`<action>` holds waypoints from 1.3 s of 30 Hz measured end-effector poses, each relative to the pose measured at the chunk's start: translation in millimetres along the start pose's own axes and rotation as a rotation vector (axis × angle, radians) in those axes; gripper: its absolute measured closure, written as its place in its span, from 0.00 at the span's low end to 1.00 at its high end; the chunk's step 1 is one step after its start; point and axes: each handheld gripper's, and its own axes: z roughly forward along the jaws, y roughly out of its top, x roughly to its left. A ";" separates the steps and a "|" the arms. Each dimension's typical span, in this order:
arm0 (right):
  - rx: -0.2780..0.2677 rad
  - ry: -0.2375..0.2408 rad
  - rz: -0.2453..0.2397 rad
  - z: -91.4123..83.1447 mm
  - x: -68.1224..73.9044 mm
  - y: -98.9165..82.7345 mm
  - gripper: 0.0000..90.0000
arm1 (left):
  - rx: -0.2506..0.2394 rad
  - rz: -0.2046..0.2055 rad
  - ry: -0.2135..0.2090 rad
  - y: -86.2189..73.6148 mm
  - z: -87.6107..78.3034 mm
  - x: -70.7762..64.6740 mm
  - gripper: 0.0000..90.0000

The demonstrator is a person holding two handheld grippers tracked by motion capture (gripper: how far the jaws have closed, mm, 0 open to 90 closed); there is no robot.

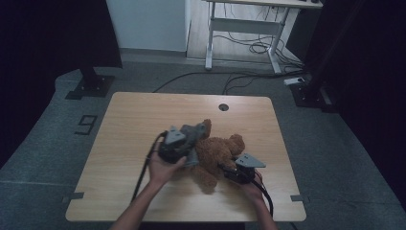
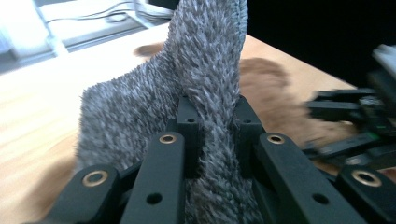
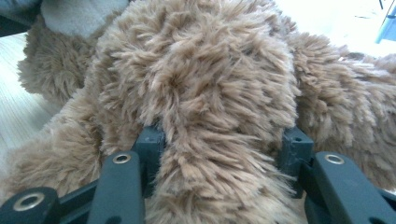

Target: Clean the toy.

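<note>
Dressing or undressing of the brown teddy bear [image 1: 218,153] is being carried out near the middle of the high view, on the wooden table [image 1: 124,124]; which of the two it is cannot be told. The bear is being held down by the right gripper [image 1: 230,171], seen in the lower right of the centre: in the right gripper view its jaws are standing about half open and are being pressed on a thick limb of brown fur [image 3: 210,116]. The left gripper [image 1: 184,148], just left of the bear, is being kept almost fully closed on a fold of grey furry cloth [image 2: 205,93], which is rising between the jaws to the top of the left gripper view. In the high view this grey garment [image 1: 194,132] is lying at the upper left part of the bear, touching it. For the next move, a steady pull on the cloth is probably being called for, while the bear is being kept fixed, so that it is not dragged over the table.
</note>
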 end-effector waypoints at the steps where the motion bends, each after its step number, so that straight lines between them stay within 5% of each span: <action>1: 0.001 0.001 0.001 -0.1 0.0 0.0 0.54 | 0.016 0.028 -0.015 4.5 10.5 -10.6 0.86; 5: -0.001 0.001 -0.002 -0.3 -0.1 -0.4 0.54 | 0.090 0.087 -0.057 9.3 49.6 -41.0 0.86; 8: 0.008 0.001 -0.005 -1.0 0.0 -0.7 0.53 | 0.112 0.102 -0.045 0.8 62.4 -47.7 0.86; 11: 0.003 0.003 -0.005 -0.6 -0.4 -2.0 0.53 | 0.097 0.039 -0.047 -5.5 55.7 -36.0 0.86; 14: 0.002 0.002 -0.003 -0.1 -0.4 -1.5 0.53 | 0.105 -0.004 0.001 -12.3 42.2 -16.6 0.86; 17: 0.002 0.003 -0.001 0.0 -0.6 -1.4 0.53 | 0.112 -0.015 0.044 -20.9 31.1 -0.3 0.86; 27: -0.001 0.001 -0.011 0.5 1.4 -1.9 0.53 | 0.008 -0.088 0.102 -34.5 -15.1 29.4 0.86; 39: -0.001 -0.002 -0.001 1.0 0.9 -2.1 0.53 | 0.073 -0.187 0.173 -84.7 -33.4 68.4 0.87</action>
